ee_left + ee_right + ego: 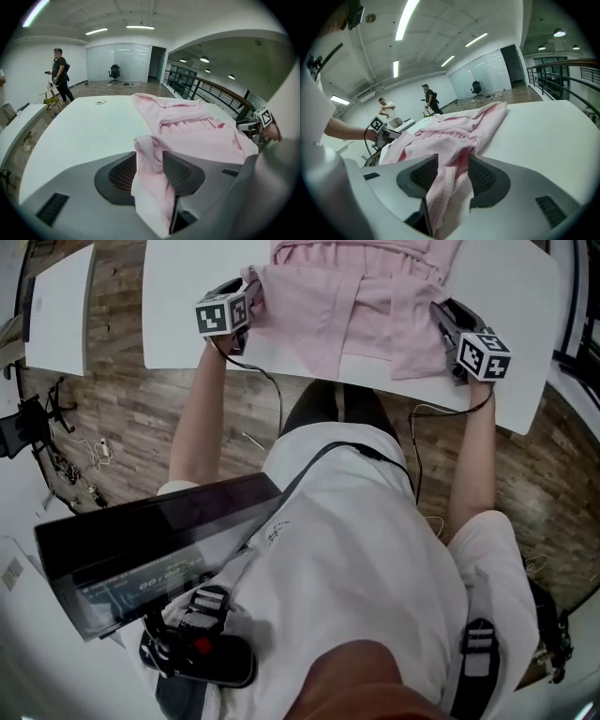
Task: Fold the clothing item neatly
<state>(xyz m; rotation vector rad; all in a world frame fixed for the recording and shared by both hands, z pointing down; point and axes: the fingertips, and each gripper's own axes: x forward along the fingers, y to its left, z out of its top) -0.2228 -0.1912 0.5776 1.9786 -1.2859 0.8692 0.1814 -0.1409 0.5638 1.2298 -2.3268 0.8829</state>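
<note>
A pink garment (349, 296) lies spread on the white table (187, 287), with its near edge hanging a little over the table's near side. The left gripper (251, 304) is at the garment's left near corner, and the right gripper (439, 317) is at the right near corner. Each gripper's jaws stand apart and released. A bunched fold of the pink cloth lies loosely in the gap between them and drapes down toward the camera. Far behind the table, a person (59, 75) stands on the wooden floor (141, 418).
</note>
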